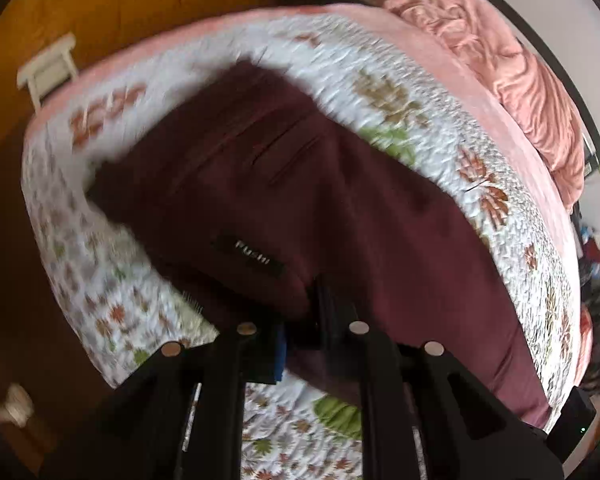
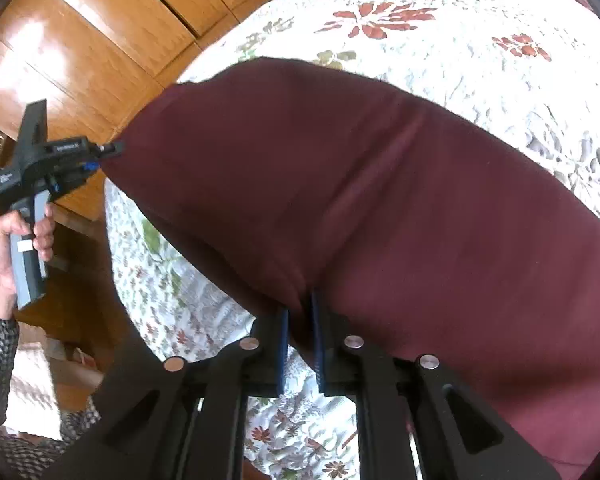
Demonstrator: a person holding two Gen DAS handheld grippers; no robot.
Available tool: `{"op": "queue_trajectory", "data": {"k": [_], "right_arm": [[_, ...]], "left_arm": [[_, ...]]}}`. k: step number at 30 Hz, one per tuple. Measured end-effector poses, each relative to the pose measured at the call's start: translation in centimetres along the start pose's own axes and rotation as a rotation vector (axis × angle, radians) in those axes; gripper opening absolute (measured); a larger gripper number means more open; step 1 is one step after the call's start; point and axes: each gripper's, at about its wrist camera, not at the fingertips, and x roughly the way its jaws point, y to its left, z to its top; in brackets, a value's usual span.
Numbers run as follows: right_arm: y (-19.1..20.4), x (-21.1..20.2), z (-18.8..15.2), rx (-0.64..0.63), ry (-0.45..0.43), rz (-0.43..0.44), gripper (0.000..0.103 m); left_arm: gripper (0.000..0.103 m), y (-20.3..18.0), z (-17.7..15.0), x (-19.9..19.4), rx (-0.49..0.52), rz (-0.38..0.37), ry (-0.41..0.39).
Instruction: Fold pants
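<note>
- Maroon pants (image 2: 340,184) hang lifted over the bed (image 2: 460,52), stretched between the two tools, one edge pinched in each.
- The right tool (image 2: 298,320) is nearly closed, cloth nipped between its blue pads; the left tool (image 1: 300,320) grips the end near the dark label (image 1: 252,258).
- This looks like a fold in mid-carry; next, lay the held edge evenly across.
- A heaped pink blanket (image 1: 512,76) lies well apart; nothing blocks the quilt.

Home bedroom. Bed with floral quilt (image 2: 440,52); pink blanket (image 1: 512,80) bunched on it. Wooden wardrobe (image 2: 100,28) beside the bed.
</note>
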Motion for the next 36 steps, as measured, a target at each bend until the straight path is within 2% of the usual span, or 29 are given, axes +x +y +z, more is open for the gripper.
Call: {"op": "queue_trajectory", "data": {"k": [5, 8, 10, 11, 12, 13, 16, 18, 20, 22, 24, 26, 27, 30, 36], "right_arm": [[-0.1, 0.3, 0.0, 0.013, 0.004, 0.002, 0.012], [-0.4, -0.2, -0.2, 0.026, -0.009, 0.025, 0.016], [-1.0, -1.3, -0.3, 0.076, -0.024, 0.070, 0.023], [-1.5, -2.1, -0.4, 0.094, -0.035, 0.094, 0.037], [-1.7, -3.0, -0.6, 0.109, -0.060, 0.122, 0.050], [-1.9, -4.4, -1.1, 0.116, -0.099, 0.148, 0.051], [-3.0, -7.3, -2.5, 0.148, -0.152, 0.170, 0.051], [-4.1, -8.4, -3.5, 0.190, -0.176, 0.154, 0.051], [-5.0, -8.8, -4.1, 0.219, -0.182, 0.140, 0.051], [-6.0, -8.8, -5.0, 0.265, -0.183, 0.124, 0.051], [-6.7, -8.9, -5.8, 0.299, -0.187, 0.134, 0.051], [-7.2, -9.1, -6.5, 0.318, -0.193, 0.124, 0.051], [-7.5, -9.2, -6.8, 0.321, -0.195, 0.117, 0.051], [-8.3, -9.5, -7.6, 0.349, -0.199, 0.103, 0.051], [-10.9, -10.2, -8.6, 0.404, -0.207, 0.065, 0.051]], "left_arm": [[0.016, 1.4, -1.3, 2.8, -0.015, 0.009, 0.015], [0.022, 1.0, -1.1, 2.7, -0.006, -0.001, 0.022], [0.049, 0.5, -1.3, 1.7, -0.007, -0.038, 0.042], [0.056, 0.2, -1.6, 1.0, -0.004, -0.040, 0.041], [0.067, -0.4, -1.9, 0.3, 0.002, -0.039, 0.041], [0.068, -1.0, -2.5, -0.3, 0.007, -0.046, 0.046], [0.068, -2.9, -5.2, -1.8, 0.000, -0.144, 0.087], [0.066, -4.4, -6.9, -0.7, -0.032, -0.250, 0.178], [0.060, -6.2, -8.9, 2.0, -0.097, -0.340, 0.316], [0.054, -7.6, -10.1, 3.8, -0.123, -0.364, 0.380], [0.052, -8.5, -10.6, 5.0, -0.126, -0.357, 0.391], [0.038, -8.7, -10.7, 5.8, -0.145, -0.325, 0.386], [0.027, -8.7, -10.7, 6.0, -0.153, -0.313, 0.385], [0.018, -8.0, -10.8, 5.9, -0.159, -0.308, 0.388], [0.021, -10.1, -11.0, 5.9, -0.029, -0.230, 0.352]]}}
